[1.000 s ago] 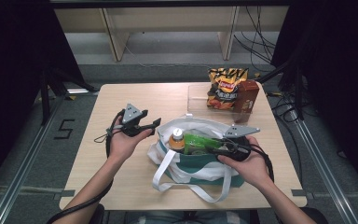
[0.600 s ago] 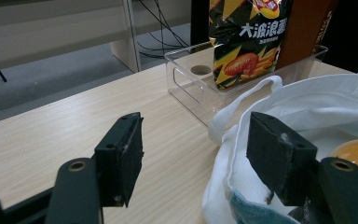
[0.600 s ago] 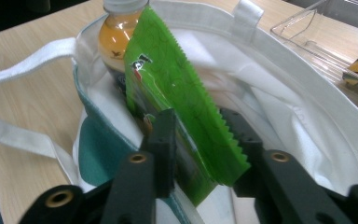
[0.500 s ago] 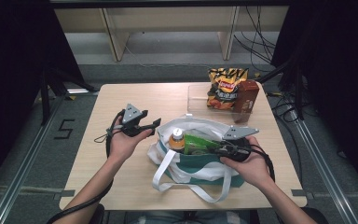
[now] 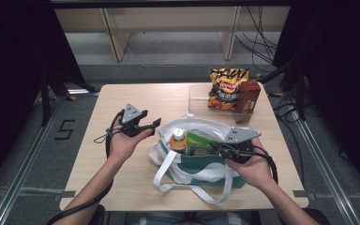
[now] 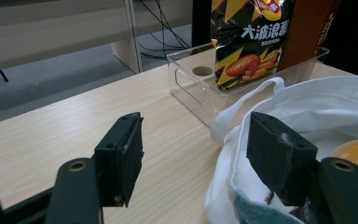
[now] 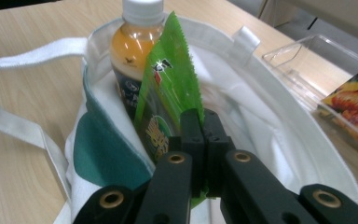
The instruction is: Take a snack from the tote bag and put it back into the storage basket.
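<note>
Clamping the edge of a green snack packet (image 7: pixel 168 93), the right gripper (image 7: pixel 199 135) has just been closing its jaws, and they now pinch the packet with barely a gap between them. That packet stands upright inside a white cloth bag (image 5: pixel 201 164) with a teal panel, right beside an orange drink bottle (image 7: pixel 133 51) with a white cap. In the high view the right gripper (image 5: pixel 225 151) sits at the bag's right rim, held in the person's right hand (image 5: pixel 251 166).

To the bag's left, the left gripper (image 6: pixel 193 149) hangs above the wooden table (image 5: pixel 136 168) with its jaws wide apart and nothing between them; its right jaw is just beside the bag's rim.

Farther back on the table, a clear plastic tray (image 6: pixel 186 84) holds a bag of chips (image 5: pixel 225 89) and a brown box (image 5: pixel 247 97), both standing upright.
</note>
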